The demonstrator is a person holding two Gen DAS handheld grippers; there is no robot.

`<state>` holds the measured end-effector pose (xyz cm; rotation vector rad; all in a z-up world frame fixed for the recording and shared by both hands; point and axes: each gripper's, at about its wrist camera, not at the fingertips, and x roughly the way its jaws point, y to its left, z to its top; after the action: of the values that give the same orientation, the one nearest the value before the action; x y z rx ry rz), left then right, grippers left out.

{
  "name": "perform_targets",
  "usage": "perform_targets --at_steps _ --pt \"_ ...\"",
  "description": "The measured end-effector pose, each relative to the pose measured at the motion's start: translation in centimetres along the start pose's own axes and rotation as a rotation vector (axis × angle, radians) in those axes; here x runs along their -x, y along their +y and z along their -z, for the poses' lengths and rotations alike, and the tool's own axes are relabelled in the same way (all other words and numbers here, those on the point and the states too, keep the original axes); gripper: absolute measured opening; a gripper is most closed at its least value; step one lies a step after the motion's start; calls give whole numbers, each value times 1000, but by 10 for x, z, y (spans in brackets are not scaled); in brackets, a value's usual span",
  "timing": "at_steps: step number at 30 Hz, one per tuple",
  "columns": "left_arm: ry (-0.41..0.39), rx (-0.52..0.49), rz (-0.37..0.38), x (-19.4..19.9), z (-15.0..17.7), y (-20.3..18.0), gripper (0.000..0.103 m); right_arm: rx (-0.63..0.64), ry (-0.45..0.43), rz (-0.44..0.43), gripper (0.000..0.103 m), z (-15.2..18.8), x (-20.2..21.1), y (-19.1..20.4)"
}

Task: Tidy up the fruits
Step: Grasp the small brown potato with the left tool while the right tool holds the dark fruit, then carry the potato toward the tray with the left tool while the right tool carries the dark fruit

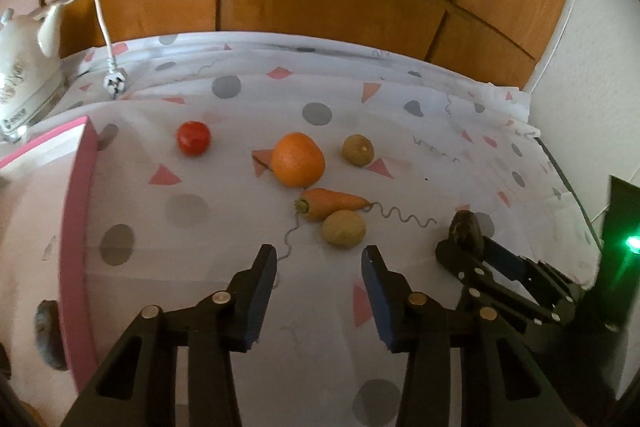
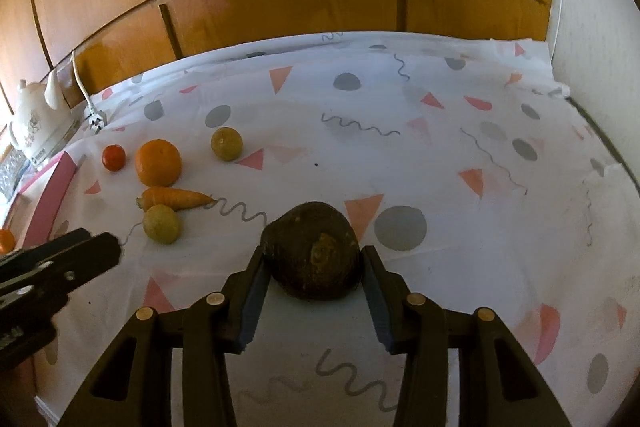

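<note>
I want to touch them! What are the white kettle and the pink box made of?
The white kettle looks like glazed ceramic: glossy, with a printed pattern, though it could be plastic. The pink box looks like matte painted board or plastic with a flat, straight rim; I can't tell which.

Red tomato [image 1: 193, 137], orange carrot [image 1: 332, 203], white tablecloth [image 2: 440, 155] with grey dots, pink triangles
</note>
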<state>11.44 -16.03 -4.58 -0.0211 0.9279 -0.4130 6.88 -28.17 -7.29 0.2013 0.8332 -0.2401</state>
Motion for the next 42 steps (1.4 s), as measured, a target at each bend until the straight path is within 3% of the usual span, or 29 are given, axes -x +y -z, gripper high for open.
perform_targets --at_steps 16,19,21,28,33,42 --pt "35 0 -22 -34 -9 -16 45 -12 -16 -15 46 2 0 -2" --pt "28 6 -33 -38 -12 -15 28 -11 -16 -15 46 2 0 -1" --pt "24 21 -25 -38 -13 -13 28 -11 -16 -15 46 2 0 -2" --pt "4 7 -24 -16 7 -1 27 -4 -13 -8 46 2 0 0" --pt "-37 -43 -77 6 34 9 27 -6 -14 -10 46 3 0 -1" --pt "-57 -57 -81 2 41 11 28 0 -11 1 46 2 0 1"
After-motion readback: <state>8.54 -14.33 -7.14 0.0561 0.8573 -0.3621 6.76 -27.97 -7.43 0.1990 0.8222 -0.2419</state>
